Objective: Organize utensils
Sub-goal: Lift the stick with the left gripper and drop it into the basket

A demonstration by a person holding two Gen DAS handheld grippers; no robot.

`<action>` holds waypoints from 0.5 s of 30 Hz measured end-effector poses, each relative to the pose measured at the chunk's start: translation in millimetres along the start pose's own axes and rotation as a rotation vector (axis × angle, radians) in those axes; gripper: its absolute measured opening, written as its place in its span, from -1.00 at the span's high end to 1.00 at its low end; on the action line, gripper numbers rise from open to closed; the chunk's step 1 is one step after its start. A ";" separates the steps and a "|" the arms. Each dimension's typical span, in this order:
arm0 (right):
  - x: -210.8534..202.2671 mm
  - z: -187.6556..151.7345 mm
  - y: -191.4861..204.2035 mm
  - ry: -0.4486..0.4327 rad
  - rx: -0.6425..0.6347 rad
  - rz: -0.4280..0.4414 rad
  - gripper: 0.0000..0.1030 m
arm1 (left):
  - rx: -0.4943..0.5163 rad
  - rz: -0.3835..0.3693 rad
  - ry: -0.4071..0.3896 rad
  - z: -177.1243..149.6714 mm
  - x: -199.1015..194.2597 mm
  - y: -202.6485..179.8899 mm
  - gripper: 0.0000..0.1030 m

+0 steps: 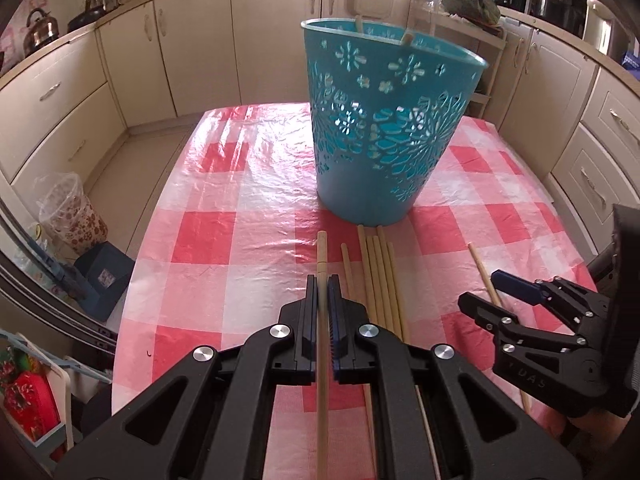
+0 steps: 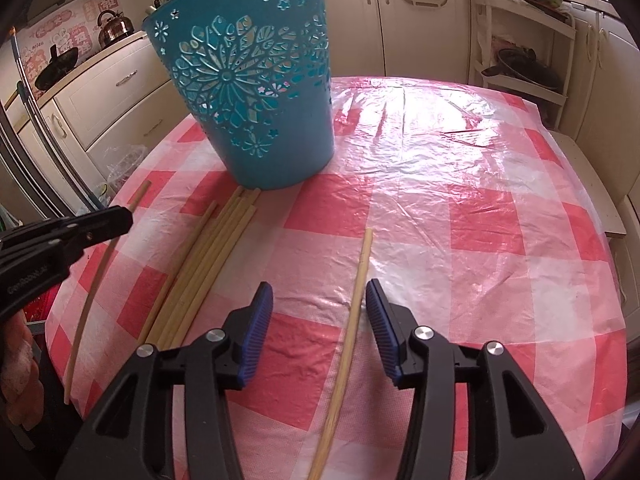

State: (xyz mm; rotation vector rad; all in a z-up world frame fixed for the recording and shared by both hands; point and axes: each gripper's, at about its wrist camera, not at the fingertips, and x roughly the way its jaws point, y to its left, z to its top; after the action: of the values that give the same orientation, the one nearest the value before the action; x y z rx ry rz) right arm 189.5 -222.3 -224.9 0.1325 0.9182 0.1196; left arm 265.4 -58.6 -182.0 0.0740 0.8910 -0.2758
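With my left tongs (image 1: 322, 280) clamped on one chopstick (image 1: 322, 256) above the table (image 1: 224, 240), I should tip it into the basket (image 1: 384, 128) while my right tongs (image 2: 320, 292), half open, straddle another stick (image 2: 356, 304) ungripped.

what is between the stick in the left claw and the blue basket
Nothing visible. The left claw is shut on a chopstick, and only bare tablecloth lies between its tip and the basket. The loose chopsticks lie beside it on the right, not in its path. The basket's rim is high.
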 end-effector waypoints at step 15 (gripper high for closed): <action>-4.2 -1.0 -10.4 -0.008 0.048 0.089 -0.11 | -0.090 -0.234 -0.342 86.5 -125.2 12.3 0.90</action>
State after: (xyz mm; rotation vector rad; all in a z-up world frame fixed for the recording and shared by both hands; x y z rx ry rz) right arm 186.6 -233.2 -224.0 0.2181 0.9082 0.1792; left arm 259.6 -36.2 -31.1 -0.1581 0.5701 -0.4519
